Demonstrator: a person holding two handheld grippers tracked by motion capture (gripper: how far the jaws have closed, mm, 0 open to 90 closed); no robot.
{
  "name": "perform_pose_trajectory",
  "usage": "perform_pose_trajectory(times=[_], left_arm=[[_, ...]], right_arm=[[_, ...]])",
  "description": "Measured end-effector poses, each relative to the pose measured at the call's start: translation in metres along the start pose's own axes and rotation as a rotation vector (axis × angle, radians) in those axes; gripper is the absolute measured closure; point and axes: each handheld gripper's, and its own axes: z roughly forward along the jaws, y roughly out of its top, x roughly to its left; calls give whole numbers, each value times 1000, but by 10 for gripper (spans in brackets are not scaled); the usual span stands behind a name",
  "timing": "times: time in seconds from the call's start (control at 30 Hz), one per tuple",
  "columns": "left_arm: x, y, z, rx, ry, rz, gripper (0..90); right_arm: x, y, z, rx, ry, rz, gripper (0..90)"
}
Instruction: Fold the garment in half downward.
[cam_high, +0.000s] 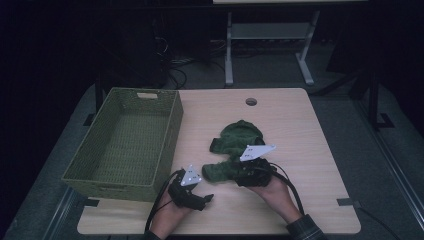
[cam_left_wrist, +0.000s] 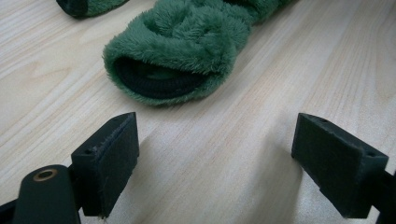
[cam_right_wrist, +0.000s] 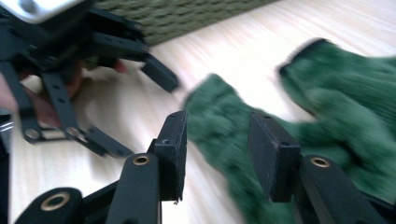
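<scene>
High view: desk (cam_high: 300, 130) is light wood, biggest thing here. Green woven basket (cam_high: 125, 145) sits on its left part, nothing in it that I can see. Green fuzzy socks (cam_high: 235, 142) lie crumpled mid-desk, right of the basket and apart from it; the near sock's open cuff points toward my left tool.

My right tool (cam_high: 235, 175) is low at the near end of the socks, grey plate on top. Right gripper view is blurred: jaws stand partway apart, a strip of sock (cam_right_wrist: 219, 135) runs between them, pads don't look pressed on it, so not gripping. The same view has my left tool (cam_right_wrist: 93, 84) farther off, with the basket wall (cam_right_wrist: 187, 18) behind it.

My left tool (cam_high: 202, 197) rests near the desk's front edge, just right of the basket's near corner. Left gripper view: jaws wide apart, only bare desk (cam_left_wrist: 219, 158) between them, sock cuff (cam_left_wrist: 159, 84) just ahead, not touching.
</scene>
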Motion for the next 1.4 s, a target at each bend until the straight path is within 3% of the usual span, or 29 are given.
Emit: perform_pose_trajectory(times=[0.2, 0.53, 0.73, 0.87, 0.97, 1.13, 1.4], left_arm=[[0, 0, 0, 0, 0, -2, 144], [0, 0, 0, 0, 2, 3, 144], [0, -1, -1, 2, 2, 2, 145], [0, -1, -1, -1, 2, -1, 145], [0, -1, -1, 3, 1, 5, 145], [1, -1, -2, 3, 4, 14, 145], [0, -1, -1, 1, 2, 1, 145]], right_arm=[[20, 9, 25, 21, 27, -58, 608], [29, 19, 54, 54, 49, -106, 667], [24, 16, 74, 102, 9, -141, 686], [23, 13, 80, 122, 7, -135, 686], [24, 7, 86, 122, -31, -179, 740], [29, 3, 87, 101, -75, -170, 838], [25, 8, 78, 87, -12, -116, 873]])
